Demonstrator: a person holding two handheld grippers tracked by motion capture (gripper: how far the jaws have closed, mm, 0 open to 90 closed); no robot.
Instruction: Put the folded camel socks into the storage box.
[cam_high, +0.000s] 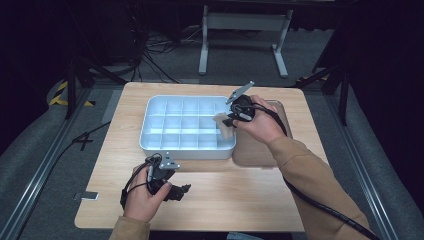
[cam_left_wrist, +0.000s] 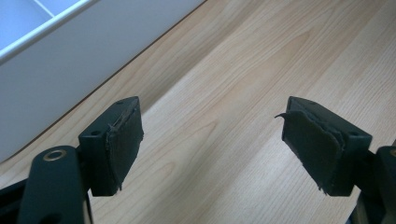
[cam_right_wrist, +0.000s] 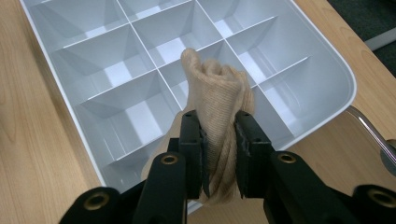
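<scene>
A white tray (cam_high: 145, 131) split into several compartments lies on the wooden table; its wall (cam_left_wrist: 60, 70) is in the left gripper view and its divided floor (cam_right_wrist: 121, 74) in the right gripper view. My right gripper (cam_high: 227, 120) hovers over the tray's right edge, shut on a rolled beige sock (cam_high: 223, 126). The sock (cam_right_wrist: 219, 100) bulges up between the black pads (cam_right_wrist: 246, 144), above the compartments. My left gripper (cam_high: 181, 192) rests low near the table's front, below the tray, its pads (cam_left_wrist: 122, 140) wide apart over bare wood.
A flat grey tray (cam_high: 255, 150) lies under my right hand, to the right of the white one. The table's front edge is close to my left hand. A white desk frame (cam_high: 245, 30) and cables stand on the floor behind the table.
</scene>
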